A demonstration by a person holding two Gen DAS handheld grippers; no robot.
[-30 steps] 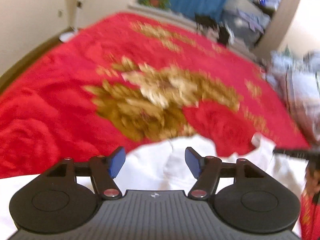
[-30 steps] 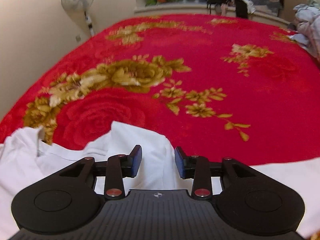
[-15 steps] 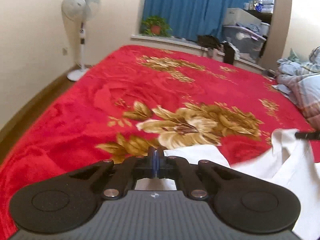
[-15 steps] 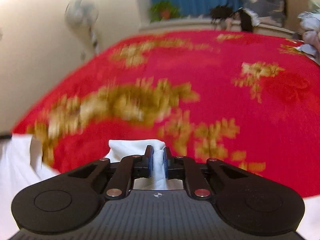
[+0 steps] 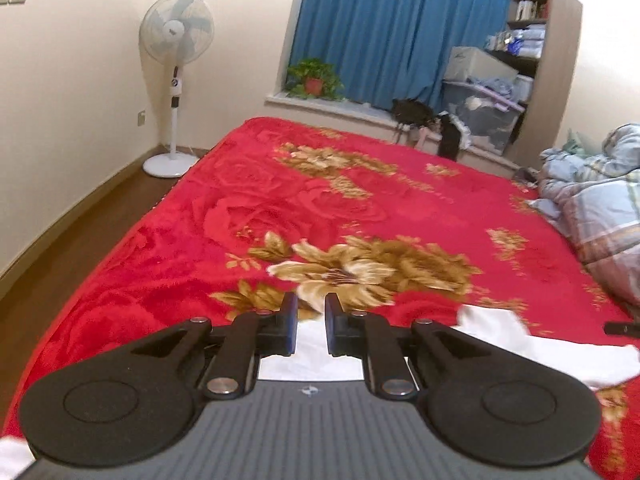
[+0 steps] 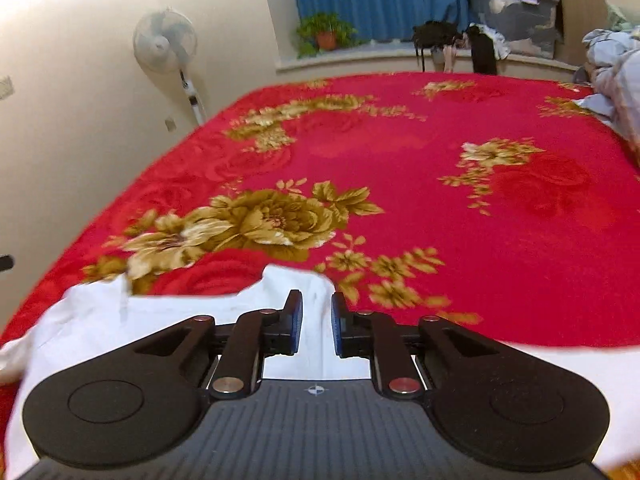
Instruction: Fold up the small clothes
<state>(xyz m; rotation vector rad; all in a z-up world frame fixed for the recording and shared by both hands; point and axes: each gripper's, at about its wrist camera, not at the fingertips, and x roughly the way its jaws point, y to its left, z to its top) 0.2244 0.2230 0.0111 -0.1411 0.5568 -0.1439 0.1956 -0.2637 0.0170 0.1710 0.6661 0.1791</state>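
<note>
The white garment point(image 6: 160, 320) lies crumpled at the near edge of the bed point(image 6: 440, 160), on its red floral blanket point(image 5: 280, 208). The left gripper point(image 5: 311, 322) and the right gripper point(image 6: 316, 320) both hover over the cloth, each with jaws that have just been opening to a narrow gap. White fabric shows between both pairs, and neither pair presses on it.

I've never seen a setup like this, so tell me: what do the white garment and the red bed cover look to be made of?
The white garment looks like thin, matte cotton-type knit: it creases softly and drapes limp. The red bed cover looks like plush fleece, probably synthetic: fuzzy pile with a faint sheen and raised rose and gold flower patterns.
</note>
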